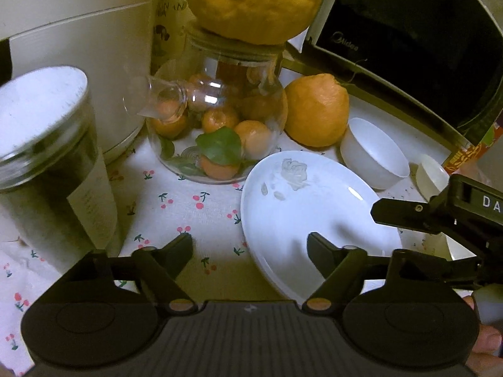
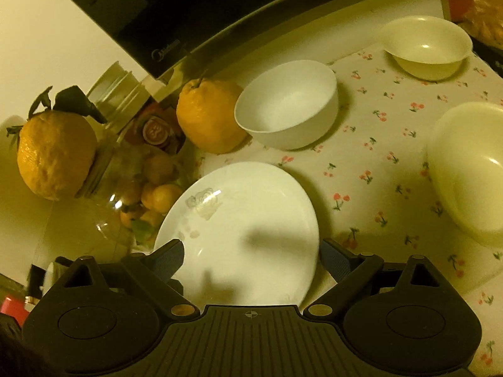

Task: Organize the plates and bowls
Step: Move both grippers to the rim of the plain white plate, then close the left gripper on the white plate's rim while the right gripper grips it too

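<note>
A white plate (image 1: 314, 213) with a pale flower print lies on the cherry-print cloth; it also shows in the right wrist view (image 2: 245, 229). My left gripper (image 1: 250, 246) is open, its right finger over the plate's near rim and its left finger over the cloth. My right gripper (image 2: 253, 251) is open, its fingers on either side of the plate's near edge; it also shows at the right of the left wrist view (image 1: 408, 220). A white bowl (image 2: 287, 103) stands behind the plate. Two more white bowls stand at the back right (image 2: 427, 47) and at the right (image 2: 468, 169).
A glass jar of small oranges (image 1: 217, 119) with a big citrus fruit (image 1: 251, 3) on its lid stands left of the plate. Another citrus fruit (image 1: 316, 110) lies by a black microwave (image 1: 408, 40). A dark lidded jar (image 1: 47, 157) and a white appliance (image 1: 78, 47) stand left.
</note>
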